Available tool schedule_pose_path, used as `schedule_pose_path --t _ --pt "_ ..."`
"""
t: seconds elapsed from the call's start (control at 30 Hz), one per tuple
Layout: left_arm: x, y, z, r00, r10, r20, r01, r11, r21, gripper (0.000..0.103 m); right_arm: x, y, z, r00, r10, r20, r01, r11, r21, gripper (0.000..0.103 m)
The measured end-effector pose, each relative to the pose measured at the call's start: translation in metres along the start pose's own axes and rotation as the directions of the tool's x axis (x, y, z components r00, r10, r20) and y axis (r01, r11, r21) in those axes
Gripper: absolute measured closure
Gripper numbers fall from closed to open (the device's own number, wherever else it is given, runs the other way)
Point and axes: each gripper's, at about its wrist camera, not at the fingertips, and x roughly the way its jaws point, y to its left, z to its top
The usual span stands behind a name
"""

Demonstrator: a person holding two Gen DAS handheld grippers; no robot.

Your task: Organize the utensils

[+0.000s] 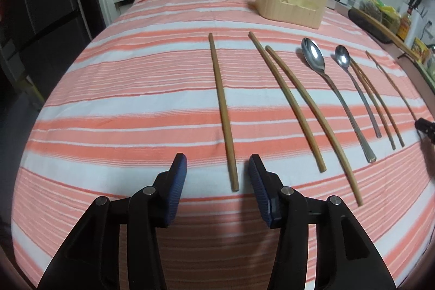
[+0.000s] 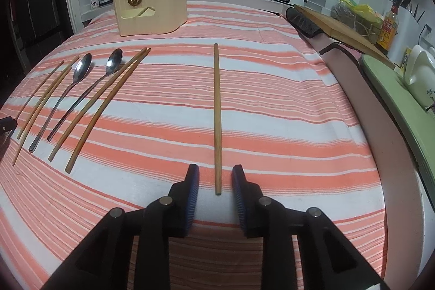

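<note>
Utensils lay in a row on the striped table: chopsticks and two spoons, holder box near the far edge. Left view: leftmost chopstick ended between the left hand-held gripper jaws, spread apart, not touching. Right view alone showed the rightmost chopstick up close, well apart from the others, between the spread right hand-held gripper jaws, with bare cloth toward the right edge.

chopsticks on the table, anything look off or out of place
Mostly tidy. The odd ones: a single chopstick lies alone, apart from the row, between the open right gripper fingers. Another single lies before the left gripper.
</note>
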Motion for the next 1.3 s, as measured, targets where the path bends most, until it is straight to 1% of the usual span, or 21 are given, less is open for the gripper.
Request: schedule_pose_path --t 0.1,0.2,0.3,0.43,0.5,0.53,0.57,0.6,0.63,0.67,0.7,0.77,0.83,0.9,1.03,1.17,1.3 --pt "-0.003 0.002 -0.002 1.0 -0.003 0.003 0.003 1.0 -0.008 0.053 0.0 -0.002 0.0 1.0 0.012 -0.001 -0.012 1.0 0.009 0.068" --pt "-0.003 -0.002 -0.004 1.0 0.025 0.006 -0.024 1.0 -0.009 0.053 0.001 -0.004 0.0 1.0 0.027 -0.002 -0.027 0.999 0.017 0.067" --pt "-0.004 -0.005 -0.006 0.999 0.045 0.015 -0.045 0.999 -0.007 0.053 -0.001 -0.007 -0.002 0.999 0.038 -0.003 -0.038 0.999 0.023 0.061" --pt "-0.005 -0.004 -0.007 0.999 0.043 0.022 -0.043 0.999 -0.01 0.053 -0.002 -0.007 -0.004 0.999 0.036 -0.005 -0.036 0.999 0.02 0.061" --pt "-0.005 -0.005 -0.007 0.999 0.043 0.024 -0.043 0.999 -0.005 0.055 -0.001 -0.005 -0.004 1.0 0.026 -0.007 -0.026 1.0 0.008 0.061" --pt "-0.005 -0.006 -0.007 0.999 0.041 0.025 -0.041 0.999 -0.002 0.058 -0.001 -0.004 -0.004 1.0 0.02 -0.008 -0.02 1.0 0.002 0.06" --pt "-0.006 -0.007 -0.008 0.999 0.033 0.027 -0.033 0.999 0.001 0.064 -0.001 -0.003 -0.004 1.0 0.017 -0.008 -0.017 1.0 -0.002 0.061" --pt "-0.006 -0.008 -0.008 0.999 0.03 0.03 -0.031 1.0 0.005 0.068 -0.001 -0.003 -0.004 1.0 0.017 -0.007 -0.017 1.0 -0.003 0.065" --pt "-0.007 -0.011 -0.009 0.999 0.023 0.033 -0.023 1.0 0.014 0.081 -0.002 -0.004 -0.004 1.0 0.012 -0.005 -0.012 1.0 -0.002 0.07" --pt "-0.008 -0.014 -0.009 0.999 0.015 0.035 -0.016 1.0 0.022 0.095 -0.002 -0.004 -0.004 1.0 0.002 -0.004 -0.002 1.0 0.003 0.084" --pt "-0.008 -0.018 -0.009 0.999 0.019 0.037 -0.021 0.999 0.033 0.097 -0.002 -0.006 -0.004 1.0 -0.003 -0.005 0.003 1.0 0.01 0.097" --pt "-0.008 -0.024 -0.009 0.998 0.044 0.042 -0.047 0.997 0.058 0.1 -0.002 -0.008 -0.003 1.0 0.004 -0.004 -0.004 1.0 0.022 0.098" --pt "-0.01 -0.024 -0.007 0.999 0.024 0.043 -0.026 0.998 0.048 0.101 -0.003 -0.008 -0.001 1.0 0.004 0.003 -0.004 1.0 0.019 0.098" --pt "-0.015 -0.023 -0.003 0.998 0.011 0.055 -0.013 0.999 0.038 0.101 -0.009 -0.007 0.003 1.0 -0.002 0.029 0.001 1.0 0.011 0.098" --pt "-0.039 -0.023 0.012 0.993 0.004 0.114 -0.009 0.999 0.043 0.101 -0.034 -0.003 0.017 0.995 -0.01 0.1 0.011 1.0 -0.007 0.098" --pt "-0.073 -0.021 0.031 0.98 -0.004 0.198 -0.006 0.999 0.051 0.101 -0.066 0.003 0.034 0.983 -0.007 0.182 0.012 1.0 -0.027 0.098" --pt "-0.105 -0.018 0.053 0.959 -0.02 0.282 0.008 0.999 0.043 0.101 -0.1 0.013 0.052 0.963 0.008 0.271 0.006 0.999 -0.051 0.098"
